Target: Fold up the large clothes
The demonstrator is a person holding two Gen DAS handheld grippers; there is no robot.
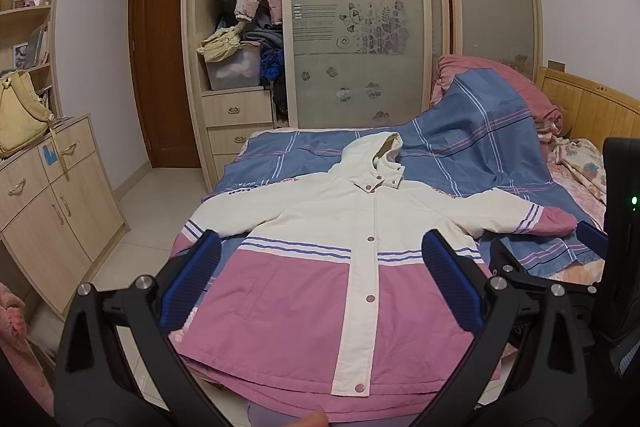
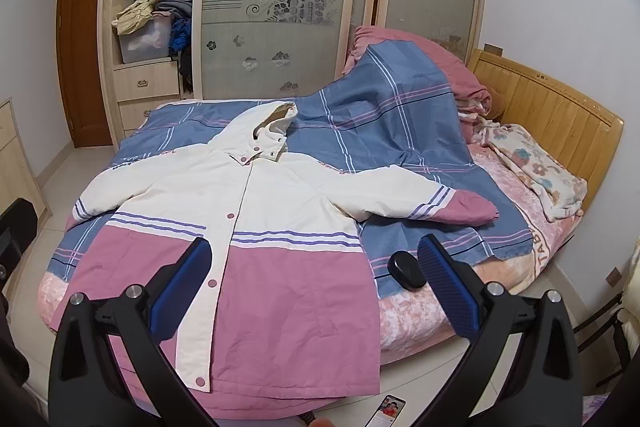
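Note:
A hooded jacket [image 1: 320,267], cream on top and pink below with purple stripes, lies face up and buttoned on the bed, sleeves spread out. It also shows in the right wrist view [image 2: 248,247]. My left gripper [image 1: 320,263] is open and empty, held above the jacket's lower half. My right gripper [image 2: 316,267] is open and empty, above the jacket's right side and hem. The right gripper's body shows at the right edge of the left wrist view [image 1: 616,247].
The bed carries a blue plaid sheet [image 2: 380,115], a pink quilt [image 2: 420,51] and a floral blanket [image 2: 536,171] by the wooden headboard [image 2: 560,111]. A small black device [image 2: 406,269] lies beside the jacket. A phone [image 2: 388,411] lies near the front edge. A wardrobe [image 1: 352,27] and a cabinet [image 1: 52,219] stand around.

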